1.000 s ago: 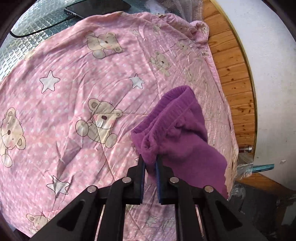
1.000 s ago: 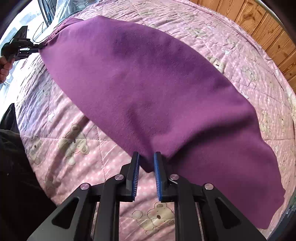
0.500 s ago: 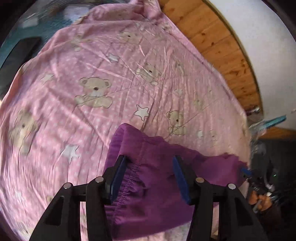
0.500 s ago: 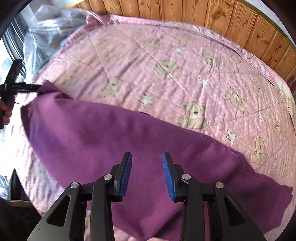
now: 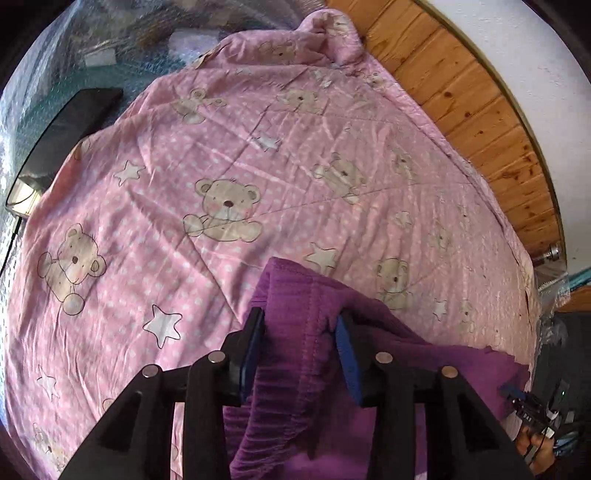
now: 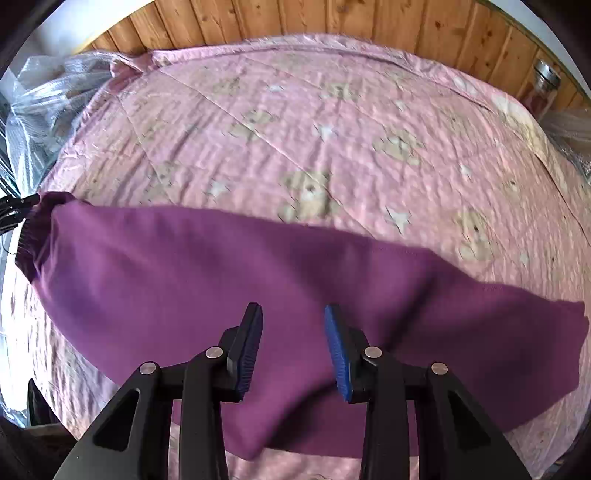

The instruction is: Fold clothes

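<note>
left wrist view: the left gripper (image 5: 299, 343) hangs over the elastic waistband end of a purple garment (image 5: 295, 369), its fingers spread apart with the gathered cloth bunched loosely between the blue pads (image 5: 345, 354) rather than pinched. the garment lies on a pink quilt (image 5: 229, 177) printed with teddy bears and stars, running off to the right toward the right gripper (image 5: 532, 417), which shows small and dark at the frame's edge in a person's hand (image 5: 535, 445). the waistband end sits humped up, which suggests the cloth has simply been laid down there, ready for a fold. a dark flat screen (image 5: 62, 136) rests on bubble wrap (image 5: 44, 74) beyond the quilt's far-left edge; wood panelling (image 5: 480, 103) and a white wall (image 5: 535, 55) close the room on the right.

right wrist view: the right gripper (image 6: 293, 349) hovers with its fingers held wide, gripping nothing, above the garment (image 6: 184, 280), which stretches lengthwise across the near part of the quilt (image 6: 332, 129), spread fairly flat. the left gripper (image 6: 14, 212) shows as a dark tip at the waistband end, far left. judging by the layout, the garment is laid out lengthwise so that one end can be carried over the other. clear plastic sheeting (image 6: 44, 96) is heaped at the left, and a glass jar (image 6: 543, 88) stands by the panelling (image 6: 332, 18) at right.
</note>
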